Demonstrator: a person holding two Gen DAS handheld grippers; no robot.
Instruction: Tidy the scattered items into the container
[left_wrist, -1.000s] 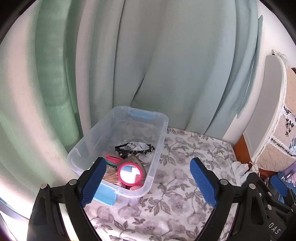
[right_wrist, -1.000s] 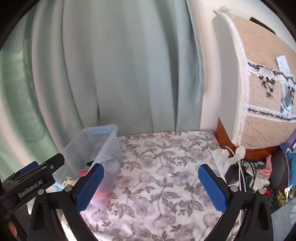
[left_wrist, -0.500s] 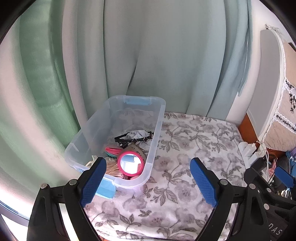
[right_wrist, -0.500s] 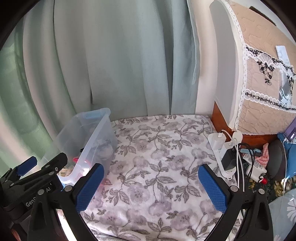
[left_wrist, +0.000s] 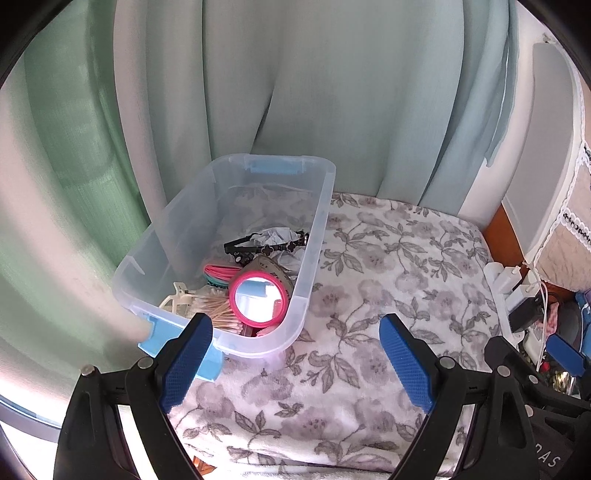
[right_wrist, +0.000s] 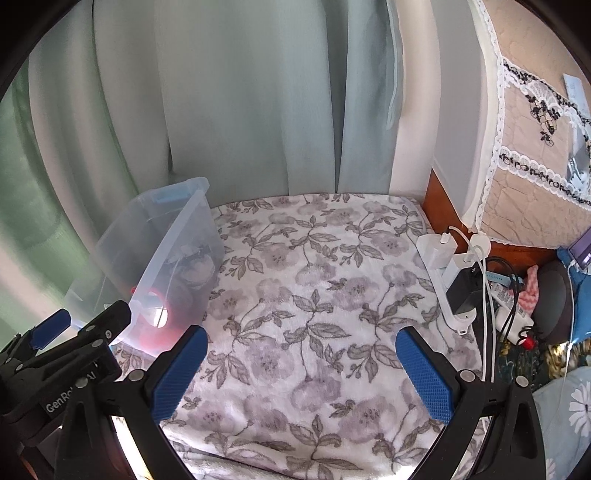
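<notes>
I see both hand-held grippers, left (left_wrist: 295, 358) and right (right_wrist: 301, 373), spread wide and empty over bare floral blanket (right_wrist: 314, 288). The storage bin (left_wrist: 314, 254) sits at the blanket's left edge against the curtain (left_wrist: 332, 92), filled.

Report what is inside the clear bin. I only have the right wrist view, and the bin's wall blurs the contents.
Observer: In the left wrist view, a pink-rimmed round mirror lies face up at the near end of the clear bin.
Operator: Name what is next to it.
Observer: A bundle of cotton swabs lies against the mirror's left side.
Operator: Check the left gripper's fingers.
Observer: The left gripper has its fingers wide apart with nothing between them.
</notes>
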